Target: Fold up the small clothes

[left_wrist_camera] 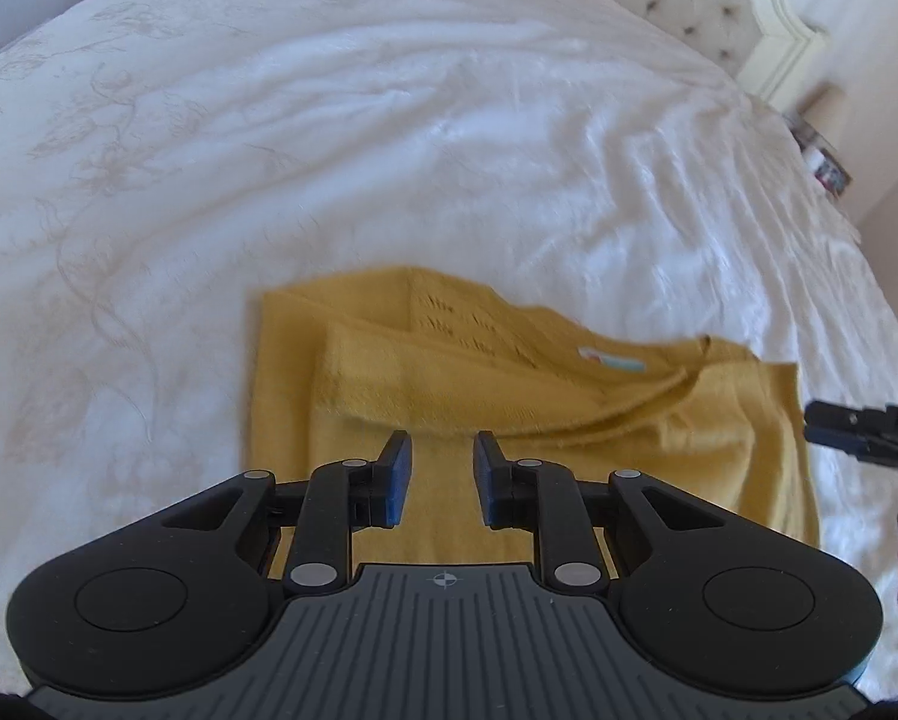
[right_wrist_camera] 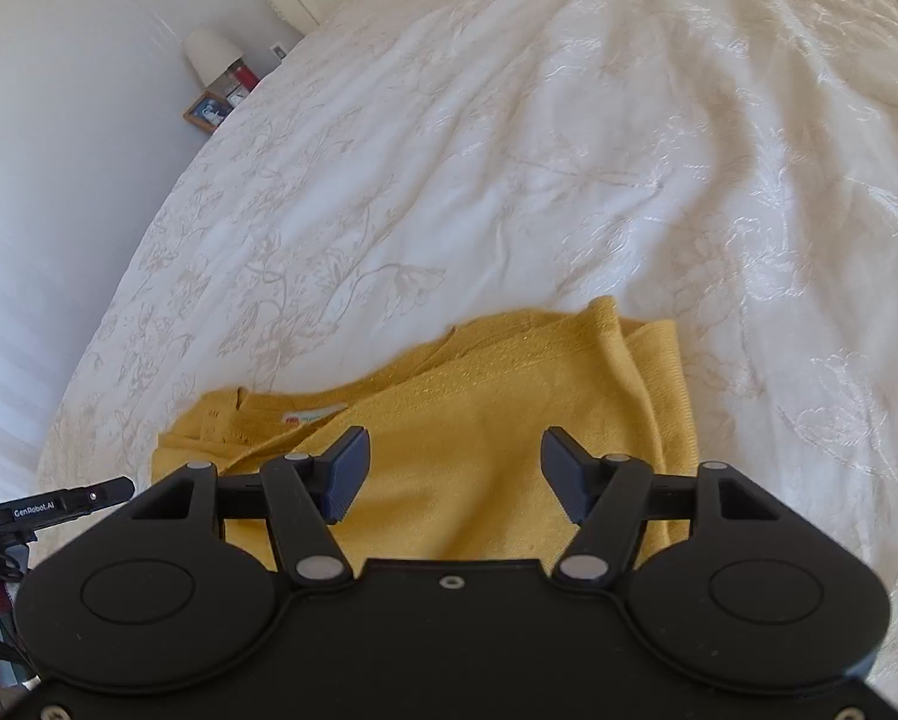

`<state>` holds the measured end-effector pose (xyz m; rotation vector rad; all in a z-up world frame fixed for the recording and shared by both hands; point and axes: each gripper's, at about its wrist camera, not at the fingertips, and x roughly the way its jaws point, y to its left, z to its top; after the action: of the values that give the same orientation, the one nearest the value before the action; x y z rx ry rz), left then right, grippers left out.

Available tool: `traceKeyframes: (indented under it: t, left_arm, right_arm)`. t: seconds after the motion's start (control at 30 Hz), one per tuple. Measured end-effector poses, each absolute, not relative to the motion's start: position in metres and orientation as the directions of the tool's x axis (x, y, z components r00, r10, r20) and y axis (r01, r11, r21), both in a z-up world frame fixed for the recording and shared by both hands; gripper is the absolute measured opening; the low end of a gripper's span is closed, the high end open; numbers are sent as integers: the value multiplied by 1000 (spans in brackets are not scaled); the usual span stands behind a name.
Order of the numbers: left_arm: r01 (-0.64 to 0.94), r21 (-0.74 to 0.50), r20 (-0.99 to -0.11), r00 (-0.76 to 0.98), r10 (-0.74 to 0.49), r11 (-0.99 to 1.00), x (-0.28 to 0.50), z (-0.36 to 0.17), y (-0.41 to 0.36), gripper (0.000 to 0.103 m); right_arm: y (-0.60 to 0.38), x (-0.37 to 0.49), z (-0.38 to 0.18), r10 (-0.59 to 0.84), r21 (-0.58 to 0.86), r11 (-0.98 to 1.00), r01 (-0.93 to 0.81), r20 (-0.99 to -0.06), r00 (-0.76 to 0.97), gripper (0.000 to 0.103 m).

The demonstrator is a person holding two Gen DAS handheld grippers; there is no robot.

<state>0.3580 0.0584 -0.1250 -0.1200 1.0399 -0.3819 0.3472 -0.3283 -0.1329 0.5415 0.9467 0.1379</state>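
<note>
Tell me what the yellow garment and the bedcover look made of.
Yellow garment: a soft knit, probably cotton or wool blend, matte; fuzzy surface, openwork pattern, ribbed edge. Bedcover: thin woven white fabric, slight sheen, with beige floral stitching or print; fibre unclear.

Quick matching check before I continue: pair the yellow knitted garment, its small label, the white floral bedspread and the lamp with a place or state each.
Things:
1. yellow knitted garment
2. small white label
3. white floral bedspread
4. lamp with pale shade

Places or states:
A. beside the bed, by the wall
B. partly folded, lying under both open grippers
C. at the garment's neckline
D. spread wrinkled beneath the garment

Pairs: 1-B, 2-C, 3-D, 4-A
</note>
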Motion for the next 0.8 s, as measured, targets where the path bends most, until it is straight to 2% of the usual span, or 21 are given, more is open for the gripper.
traceKeyframes:
  t: [0.17, 0.33, 0.57, 0.8]
  left_arm:
    - [312, -290, -847, 357, -395, 905, 348, -148, 37, 23]
    - [271, -331, -813, 404, -419, 904, 380, -152, 29, 23]
    - [209, -287, -798, 488, -354, 935, 450, -144, 30, 24]
    - [142, -288, -789, 526, -319, 947, 453, -127, 58, 30]
  right_arm:
    - [-314, 346, -138, 371, 504, 858, 98, -740, 561, 68]
    - [-311, 344, -140, 374, 508, 855, 104, -743, 555, 68]
    - [-310, 337, -141, 360, 496, 861, 117, -755, 548, 68]
    - [-307, 336, -139, 367, 487, 869, 94, -760, 537, 68]
